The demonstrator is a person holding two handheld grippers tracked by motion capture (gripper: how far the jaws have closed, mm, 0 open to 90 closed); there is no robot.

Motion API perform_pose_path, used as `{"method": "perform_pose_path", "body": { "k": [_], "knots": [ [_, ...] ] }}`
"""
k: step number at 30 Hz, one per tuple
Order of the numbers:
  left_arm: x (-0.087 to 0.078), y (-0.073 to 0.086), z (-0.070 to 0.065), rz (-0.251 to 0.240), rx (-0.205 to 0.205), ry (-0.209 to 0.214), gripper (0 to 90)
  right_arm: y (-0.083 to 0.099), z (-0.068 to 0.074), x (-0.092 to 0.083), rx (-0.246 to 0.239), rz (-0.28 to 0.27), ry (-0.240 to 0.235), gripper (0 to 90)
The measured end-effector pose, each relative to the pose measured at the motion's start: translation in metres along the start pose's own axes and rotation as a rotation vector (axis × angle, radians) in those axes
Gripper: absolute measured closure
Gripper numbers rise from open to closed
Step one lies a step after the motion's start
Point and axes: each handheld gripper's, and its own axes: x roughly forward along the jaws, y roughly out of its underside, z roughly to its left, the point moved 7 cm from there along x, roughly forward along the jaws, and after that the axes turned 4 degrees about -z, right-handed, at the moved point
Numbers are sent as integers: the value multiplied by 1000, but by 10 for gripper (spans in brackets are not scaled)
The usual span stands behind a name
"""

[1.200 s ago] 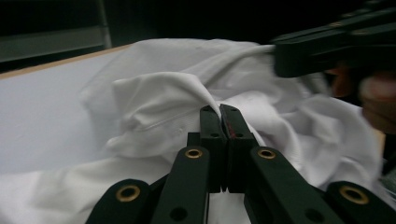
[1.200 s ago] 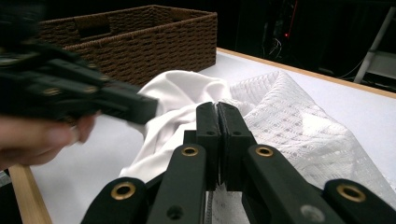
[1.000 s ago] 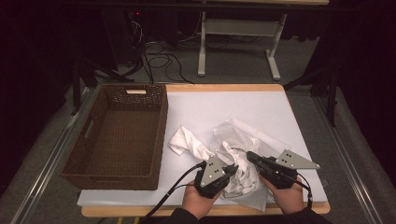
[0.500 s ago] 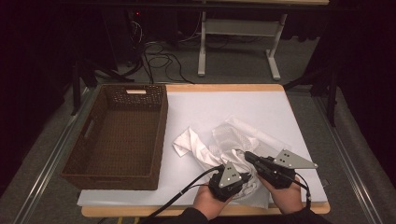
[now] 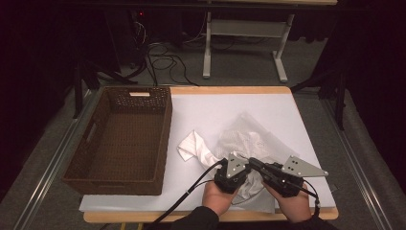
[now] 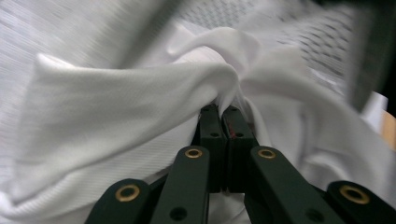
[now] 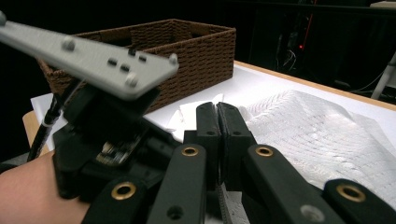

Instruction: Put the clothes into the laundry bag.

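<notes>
A white garment (image 5: 242,139), part plain and part mesh, lies crumpled on the white table cover. My left gripper (image 5: 242,176) is at the garment's near edge and is shut on a bunched fold of the plain fabric (image 6: 140,116), which drapes over its jaw tips (image 6: 225,111). My right gripper (image 5: 253,165) sits close beside it, pointing left. Its jaws (image 7: 217,107) are shut, with a strip of mesh fabric (image 7: 226,205) caught low between them. The left gripper's grey plate (image 7: 93,56) is just to the left in the right gripper view.
A brown wicker basket (image 5: 165,124), with nothing in it, stands on the left of the table, also seen in the right gripper view (image 7: 196,51). The table's front edge (image 5: 143,216) is just below my hands. Table legs and cables are on the floor beyond.
My left gripper has moved right toward the right gripper, pulling the cloth's left part along and bunching it. The right gripper has stayed put.
</notes>
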Motion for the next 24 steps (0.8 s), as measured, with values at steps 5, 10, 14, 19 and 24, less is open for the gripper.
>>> {"method": "perform_pose_path", "body": {
  "k": [5, 10, 14, 19, 24],
  "knots": [
    [-1, -1, -1, -19, 9, 22, 786, 3, -3, 1, -4, 9, 10, 897],
    [-22, -3, -4, -48, 28, 68, 523, 6, -8, 0, 4, 16, 19, 897],
    [-48, -1, -3, -75, 30, 80, 420, 6, -8, 0, 0, 17, 24, 897],
    [-79, 1, 12, -121, 0, 30, 406, 6, -7, 1, -6, 16, 21, 897],
    [-84, 16, 57, -73, -29, -113, 401, 6, -6, 1, -8, 21, 26, 897]
  ]
}}
